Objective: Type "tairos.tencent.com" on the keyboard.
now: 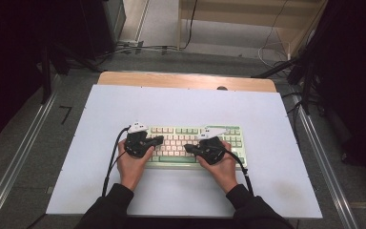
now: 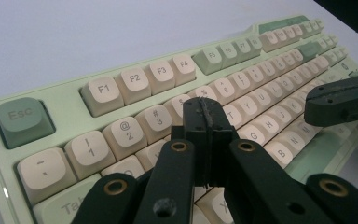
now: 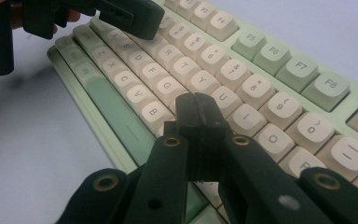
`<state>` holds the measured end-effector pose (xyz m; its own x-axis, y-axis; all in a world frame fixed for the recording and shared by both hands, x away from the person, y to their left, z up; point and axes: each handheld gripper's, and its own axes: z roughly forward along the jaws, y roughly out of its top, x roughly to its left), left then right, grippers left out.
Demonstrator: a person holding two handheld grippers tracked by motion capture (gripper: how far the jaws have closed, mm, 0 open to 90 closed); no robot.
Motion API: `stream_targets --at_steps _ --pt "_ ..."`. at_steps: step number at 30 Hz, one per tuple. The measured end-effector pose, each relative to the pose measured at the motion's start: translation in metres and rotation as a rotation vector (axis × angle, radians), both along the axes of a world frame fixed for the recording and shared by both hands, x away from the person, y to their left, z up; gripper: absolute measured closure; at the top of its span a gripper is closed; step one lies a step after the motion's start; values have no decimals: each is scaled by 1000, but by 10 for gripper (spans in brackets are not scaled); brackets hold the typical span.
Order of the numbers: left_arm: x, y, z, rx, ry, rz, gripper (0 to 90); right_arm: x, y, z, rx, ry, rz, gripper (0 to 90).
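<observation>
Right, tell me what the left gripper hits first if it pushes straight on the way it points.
Most likely the keyboard: the left gripper, jaws shut, slants down over the W and E keys. The right gripper sits off to one side, though depth is unclear.
</observation>
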<state>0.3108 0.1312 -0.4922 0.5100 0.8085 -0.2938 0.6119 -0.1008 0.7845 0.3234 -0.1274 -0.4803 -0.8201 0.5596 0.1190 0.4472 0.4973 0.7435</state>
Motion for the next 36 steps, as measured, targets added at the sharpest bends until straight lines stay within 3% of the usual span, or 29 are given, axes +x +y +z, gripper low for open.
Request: stream_targets --at_steps 36 --pt "-2 -1 1 -13 -3 -7 900 -4 13 -6 -25 13 31 876"
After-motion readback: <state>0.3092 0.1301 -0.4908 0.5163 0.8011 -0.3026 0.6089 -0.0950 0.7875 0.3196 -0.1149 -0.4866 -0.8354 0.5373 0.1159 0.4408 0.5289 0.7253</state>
